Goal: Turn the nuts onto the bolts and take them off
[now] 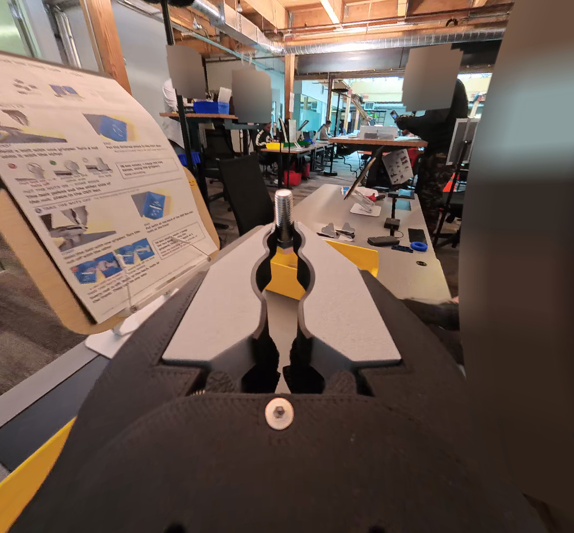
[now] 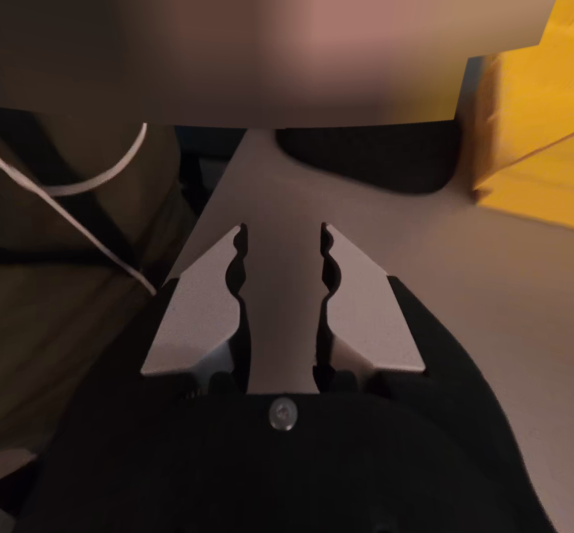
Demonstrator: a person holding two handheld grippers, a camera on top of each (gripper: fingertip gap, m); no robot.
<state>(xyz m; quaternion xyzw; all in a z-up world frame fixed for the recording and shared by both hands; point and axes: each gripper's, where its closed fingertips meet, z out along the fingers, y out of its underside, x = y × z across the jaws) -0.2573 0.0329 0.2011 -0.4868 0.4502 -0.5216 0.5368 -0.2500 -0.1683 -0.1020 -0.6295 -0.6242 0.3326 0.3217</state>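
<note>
Nearest our lens, the left gripper (image 1: 284, 235) is clamped on a bolt (image 1: 283, 212), which stands upright with its threaded end poking out beyond the fingertips, in front of a yellow box (image 1: 354, 257) on the grey bench (image 1: 413, 273). Leaning to its left we note an instruction sheet (image 1: 93, 183) on a stand. Our right gripper (image 2: 282, 229) is spread wide and holds nothing, above the bench (image 2: 466, 269) near another yellow box (image 2: 521, 145).

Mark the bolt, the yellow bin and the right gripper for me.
bolt (image 1: 283, 207), left wrist view, threaded shank above the fingertips.
yellow bin (image 1: 284, 279), left wrist view, near wall.
right gripper (image 2: 283, 229), right wrist view, between open fingertips.
</note>
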